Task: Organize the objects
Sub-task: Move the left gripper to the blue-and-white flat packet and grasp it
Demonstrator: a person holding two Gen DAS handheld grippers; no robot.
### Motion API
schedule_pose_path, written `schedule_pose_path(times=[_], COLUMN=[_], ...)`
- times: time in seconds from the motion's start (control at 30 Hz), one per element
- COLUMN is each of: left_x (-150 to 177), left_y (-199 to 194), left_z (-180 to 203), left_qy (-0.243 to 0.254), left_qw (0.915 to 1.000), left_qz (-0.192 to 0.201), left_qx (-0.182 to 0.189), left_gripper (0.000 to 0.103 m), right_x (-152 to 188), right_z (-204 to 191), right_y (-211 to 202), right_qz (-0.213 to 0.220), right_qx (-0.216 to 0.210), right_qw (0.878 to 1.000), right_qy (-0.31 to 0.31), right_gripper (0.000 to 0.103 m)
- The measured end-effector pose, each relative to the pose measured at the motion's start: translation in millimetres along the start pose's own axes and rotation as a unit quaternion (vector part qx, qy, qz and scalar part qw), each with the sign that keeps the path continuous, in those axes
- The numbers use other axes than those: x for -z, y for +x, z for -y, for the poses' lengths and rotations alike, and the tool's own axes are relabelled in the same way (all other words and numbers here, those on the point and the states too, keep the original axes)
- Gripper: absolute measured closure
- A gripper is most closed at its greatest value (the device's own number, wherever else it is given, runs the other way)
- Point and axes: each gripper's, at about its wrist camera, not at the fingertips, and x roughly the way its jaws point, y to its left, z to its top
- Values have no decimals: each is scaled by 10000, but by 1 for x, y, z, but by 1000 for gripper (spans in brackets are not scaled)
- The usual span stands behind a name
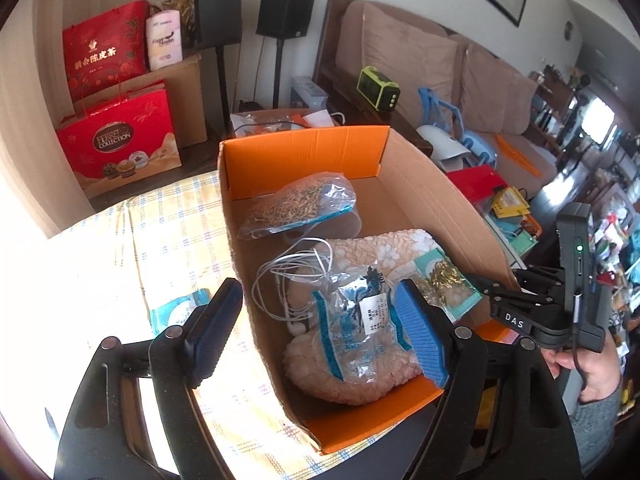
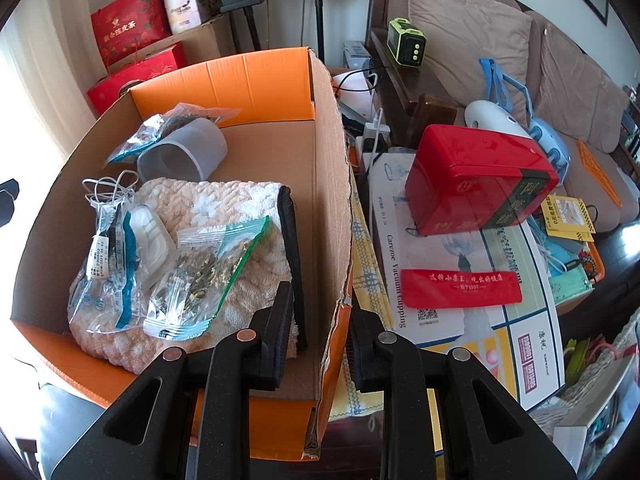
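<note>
Right gripper (image 2: 318,346) fingers straddle the box (image 2: 332,184) right wall, open; left gripper (image 1: 316,332) open, empty, above box's near-left wall.

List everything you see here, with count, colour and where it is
cardboard box: one, brown and orange, on the checked cloth
towel: one, peach, in the box
plastic bags: three, clear, in the box
earphone cable: one, white, in the box
cup: one, grey, on its side in the box
tin: one, red, right of the box
gift bags: two, red, by the wall
left gripper: open, over the box's left wall
right gripper: open, straddling the box's right wall
</note>
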Motion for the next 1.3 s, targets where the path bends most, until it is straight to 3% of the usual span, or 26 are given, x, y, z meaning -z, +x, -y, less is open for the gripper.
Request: schedule_pose_path(times=[0.03,0.1,0.33,0.47,0.8,0.93,1.07,1.23,1.3], left_x=[0,1,6,14,37,48,54,53,52], left_y=[-2,-6,-11,-10,23,45,56,67,70], left_z=[-4,-12,-53,-78,-135,-150,-154,-146,-144], left_qy=[-54,-147,-515,-806,-1378,-1490,-1611,-1514,-1492], left_qw=[10000,9996,9969,9933,9863,9837,9819,9825,9827], left_qz=[44,151,222,243,-235,-553,-604,-712,-741], left_qx=[-71,-168,-558,-793,-872,-836,-796,-818,-813], left_gripper=[26,13,13,1,1,2,2,14,24], right_x=[0,0,0,-1,-1,-1,-1,0,0], right_z=[0,0,0,0,0,1,1,1,1], right_y=[0,0,0,0,0,0,1,2,2], right_qz=[-3,0,-1,-1,-9,-15,-17,-22,-23], right_qx=[2,9,6,6,41,55,56,84,79], right_qw=[10000,10000,10000,10000,10000,10000,10000,10000,10000], right_qy=[1,-5,-1,1,-15,-21,-17,-38,-34], right_gripper=[78,78,78,78,78,78,78,78,78])
